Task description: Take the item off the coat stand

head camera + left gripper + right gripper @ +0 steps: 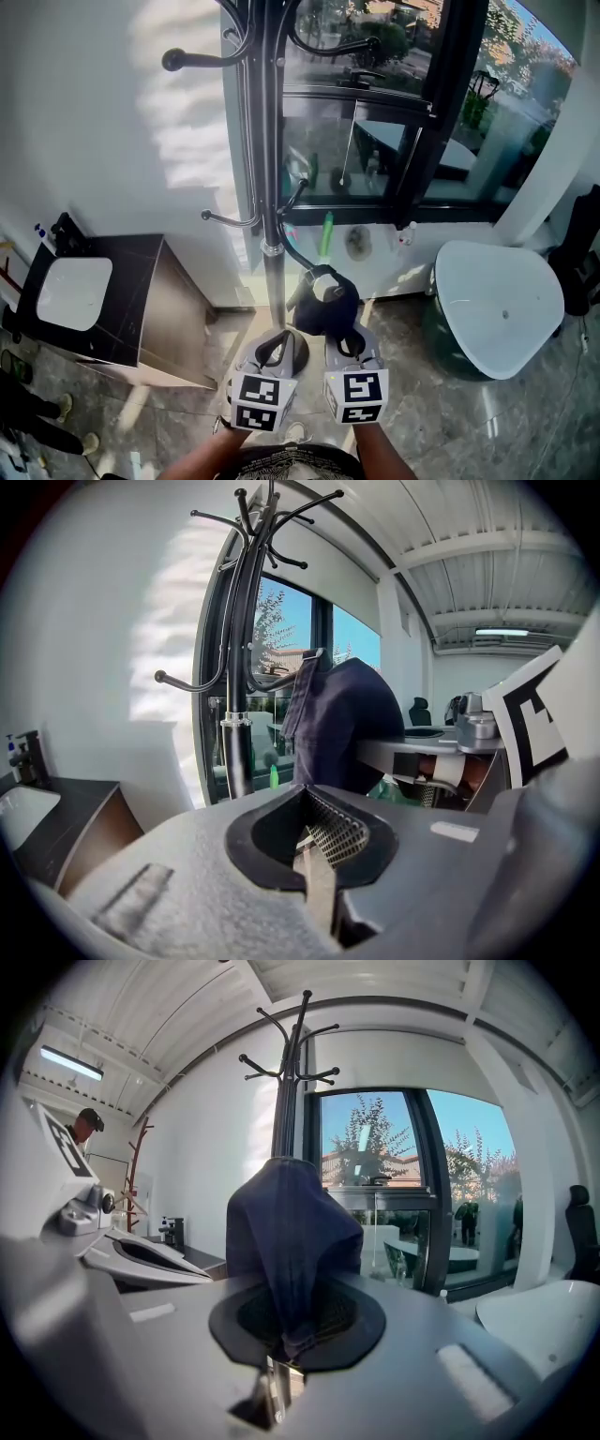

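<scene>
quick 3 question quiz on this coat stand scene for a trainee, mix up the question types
1. True or false: the left gripper has its fingers together with nothing between them.
2. What is the right gripper shut on? A) a hook B) the cap C) a chair
3. Fill in: in the head view, the dark cabinet at the left has a white ____ set in its top.

Key
1. True
2. B
3. sink
</scene>
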`<state>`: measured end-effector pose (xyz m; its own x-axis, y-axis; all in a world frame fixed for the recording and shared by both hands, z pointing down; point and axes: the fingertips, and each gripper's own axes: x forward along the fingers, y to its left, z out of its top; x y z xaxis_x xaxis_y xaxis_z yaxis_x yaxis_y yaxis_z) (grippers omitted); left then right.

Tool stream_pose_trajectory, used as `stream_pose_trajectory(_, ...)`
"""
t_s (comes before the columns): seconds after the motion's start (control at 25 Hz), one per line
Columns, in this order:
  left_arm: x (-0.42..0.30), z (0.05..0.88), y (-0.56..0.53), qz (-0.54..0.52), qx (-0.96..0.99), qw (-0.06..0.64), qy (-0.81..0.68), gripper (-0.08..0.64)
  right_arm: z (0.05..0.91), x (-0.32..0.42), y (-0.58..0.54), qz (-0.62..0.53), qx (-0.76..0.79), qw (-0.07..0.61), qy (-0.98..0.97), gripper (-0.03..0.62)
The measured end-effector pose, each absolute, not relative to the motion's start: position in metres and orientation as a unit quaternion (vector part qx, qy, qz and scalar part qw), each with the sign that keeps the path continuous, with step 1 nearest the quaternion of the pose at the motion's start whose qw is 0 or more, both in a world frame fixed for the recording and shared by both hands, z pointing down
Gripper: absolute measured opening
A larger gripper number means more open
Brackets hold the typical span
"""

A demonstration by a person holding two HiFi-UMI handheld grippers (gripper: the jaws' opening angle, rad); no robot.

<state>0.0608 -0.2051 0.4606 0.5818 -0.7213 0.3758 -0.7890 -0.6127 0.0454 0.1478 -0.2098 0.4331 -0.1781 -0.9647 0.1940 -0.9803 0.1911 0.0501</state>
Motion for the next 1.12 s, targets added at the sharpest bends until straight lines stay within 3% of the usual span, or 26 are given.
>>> stream_pose_trajectory(1.12, 0.069, 0.444, -0.121, 0.144, 0.919, 0.085, -0.358, 0.005, 0.439, 0.153, -0.091, 0.072, 0.703, 0.098, -0.701, 0.023)
